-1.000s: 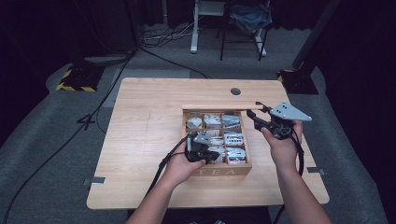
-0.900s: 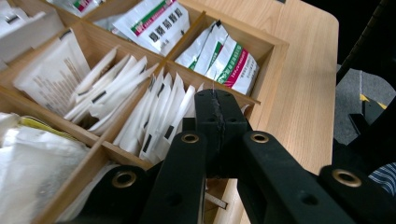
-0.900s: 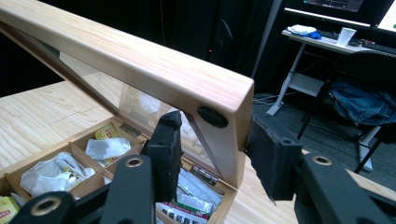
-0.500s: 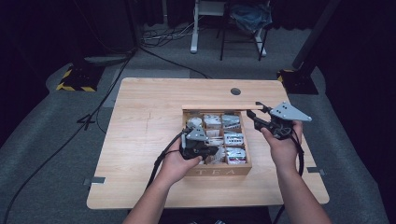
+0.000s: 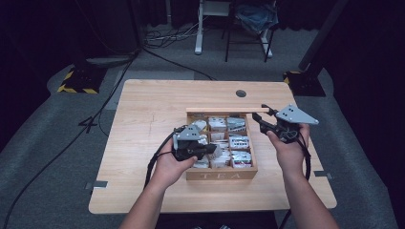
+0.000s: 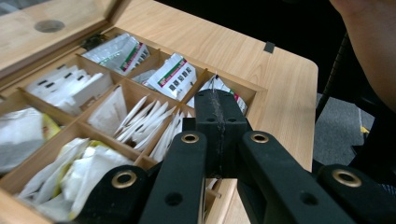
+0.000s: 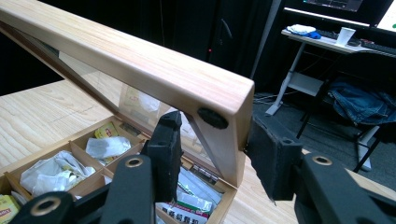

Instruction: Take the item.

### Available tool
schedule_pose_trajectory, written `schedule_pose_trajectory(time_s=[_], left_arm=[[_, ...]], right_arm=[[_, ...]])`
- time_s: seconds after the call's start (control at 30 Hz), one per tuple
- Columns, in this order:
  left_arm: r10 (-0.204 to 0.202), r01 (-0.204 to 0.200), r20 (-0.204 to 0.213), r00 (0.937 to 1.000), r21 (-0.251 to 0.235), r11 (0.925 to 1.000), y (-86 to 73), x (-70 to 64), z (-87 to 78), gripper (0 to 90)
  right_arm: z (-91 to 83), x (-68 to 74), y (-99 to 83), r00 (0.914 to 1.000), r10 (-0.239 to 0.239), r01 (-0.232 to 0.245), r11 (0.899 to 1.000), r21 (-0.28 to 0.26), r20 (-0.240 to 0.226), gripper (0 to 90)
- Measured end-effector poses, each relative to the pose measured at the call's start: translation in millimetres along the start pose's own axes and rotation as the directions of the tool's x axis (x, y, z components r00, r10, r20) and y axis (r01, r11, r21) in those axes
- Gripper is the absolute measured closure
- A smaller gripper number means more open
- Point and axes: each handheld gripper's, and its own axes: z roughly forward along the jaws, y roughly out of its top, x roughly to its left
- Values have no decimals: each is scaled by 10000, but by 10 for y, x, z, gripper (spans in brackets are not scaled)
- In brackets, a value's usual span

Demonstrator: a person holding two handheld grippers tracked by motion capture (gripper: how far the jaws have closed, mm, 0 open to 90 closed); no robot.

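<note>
A wooden tea box marked TEA stands on the table, its compartments full of tea packets. The hinged lid stands raised at the back. My right gripper clamps the lid's right corner, one jaw on each side of the wooden edge. My left gripper hovers low over the box's left-middle compartments. Its jaws are pressed together, with a thin white tea packet edge showing in the seam and below them.
The light wooden table has a round cable hole behind the box. Cables trail from both grippers off the front edge. A desk and a chair with clothes stand beyond the table on the grey floor.
My left gripper has shifted a little to the right over the box compartments. The right gripper and the lid have stayed where they were.
</note>
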Motion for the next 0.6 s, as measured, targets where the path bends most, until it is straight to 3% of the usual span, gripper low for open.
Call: schedule_pose_trajectory(time_s=[0.23, 0.33, 0.6], left_arm=[[269, -270, -295, 9992, -45, 9996, -11, 4, -194, 899], [703, -701, -801, 9943, 60, 9975, -34, -31, -331, 899], [695, -712, -1168, 9907, -106, 9974, -104, -14, -626, 899]], right_arm=[[-3, 2, -2, 10000, -12, 12, 10000, 1, 2, 555], [-13, 15, -11, 10000, -50, 50, 10000, 27, 25, 555], [-25, 37, -22, 9999, -103, 103, 9999, 56, 100, 553]])
